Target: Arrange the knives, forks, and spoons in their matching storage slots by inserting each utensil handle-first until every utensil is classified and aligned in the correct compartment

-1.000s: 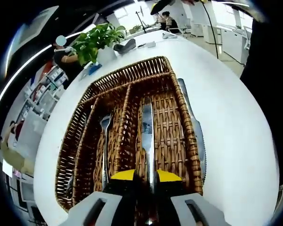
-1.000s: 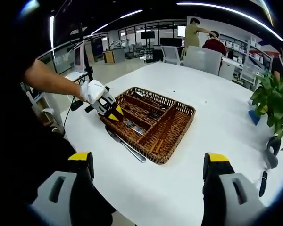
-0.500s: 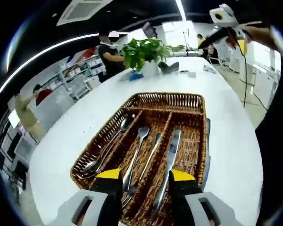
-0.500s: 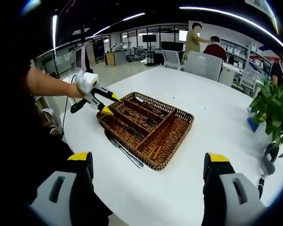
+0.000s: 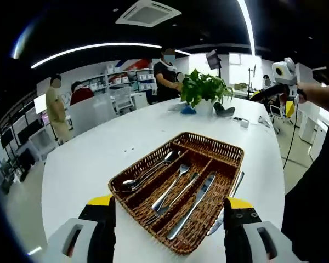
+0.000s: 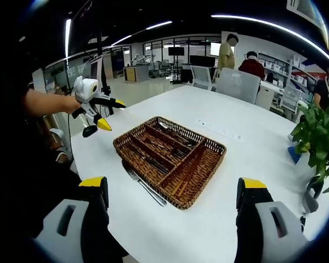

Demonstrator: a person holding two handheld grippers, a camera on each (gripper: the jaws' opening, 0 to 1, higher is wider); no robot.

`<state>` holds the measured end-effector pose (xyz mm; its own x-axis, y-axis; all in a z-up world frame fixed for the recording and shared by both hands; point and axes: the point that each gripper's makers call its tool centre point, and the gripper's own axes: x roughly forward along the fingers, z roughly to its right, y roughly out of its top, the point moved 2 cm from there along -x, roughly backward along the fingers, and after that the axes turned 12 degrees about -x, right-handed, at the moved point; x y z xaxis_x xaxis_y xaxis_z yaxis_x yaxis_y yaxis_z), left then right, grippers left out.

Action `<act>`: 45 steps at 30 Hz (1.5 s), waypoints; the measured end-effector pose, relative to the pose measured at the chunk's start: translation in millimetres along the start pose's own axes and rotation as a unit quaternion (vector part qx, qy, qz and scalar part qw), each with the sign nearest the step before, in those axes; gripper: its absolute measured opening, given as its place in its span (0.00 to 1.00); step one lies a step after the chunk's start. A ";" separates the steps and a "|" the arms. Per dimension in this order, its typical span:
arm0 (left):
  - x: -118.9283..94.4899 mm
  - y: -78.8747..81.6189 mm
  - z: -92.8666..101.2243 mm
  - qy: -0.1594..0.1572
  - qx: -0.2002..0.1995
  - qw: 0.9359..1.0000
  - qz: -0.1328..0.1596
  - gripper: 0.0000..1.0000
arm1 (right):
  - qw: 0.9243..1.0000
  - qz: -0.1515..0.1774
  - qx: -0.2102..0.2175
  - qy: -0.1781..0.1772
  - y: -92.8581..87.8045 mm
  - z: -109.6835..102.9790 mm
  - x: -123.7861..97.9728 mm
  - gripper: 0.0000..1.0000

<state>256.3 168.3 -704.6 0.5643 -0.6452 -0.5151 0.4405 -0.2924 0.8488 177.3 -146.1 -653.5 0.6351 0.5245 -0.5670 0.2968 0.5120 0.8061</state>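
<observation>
Left tool [image 5: 167, 211] above white table [image 5: 82, 164]

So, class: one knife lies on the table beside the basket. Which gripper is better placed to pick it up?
Probably the left gripper: open, with the knife just ahead beside the basket. The right gripper is also open but looks farther away.

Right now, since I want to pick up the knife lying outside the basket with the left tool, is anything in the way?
Nothing visible does. The knife lies on the bare table along the basket's outer wall. The open left tool hovers apart from it, with only air between.
</observation>
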 end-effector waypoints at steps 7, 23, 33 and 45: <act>-34.2 6.6 8.1 0.007 -0.021 0.999 0.024 1.00 | 1.000 0.010 -0.005 0.000 7.3 -3.5 -0.2 0.99; -74.0 1.6 42.7 0.006 -0.009 1.000 -0.001 1.00 | 0.999 0.003 0.000 -0.035 -3.5 5.8 -18.6 0.99; -89.7 1.1 34.5 0.031 -0.025 0.999 -0.019 1.00 | 0.999 -0.006 0.003 -0.035 -12.6 12.9 -20.2 0.99; -81.8 5.4 39.4 0.022 -0.010 0.999 -0.029 1.00 | 1.000 -0.005 -0.012 -0.026 -6.8 21.4 -14.8 0.99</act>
<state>185.0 191.8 -653.3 0.5679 -0.5950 -0.5688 0.4876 -0.3136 0.8148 181.1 -171.9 -646.9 0.6692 0.4837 -0.5641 0.2853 0.5337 0.7961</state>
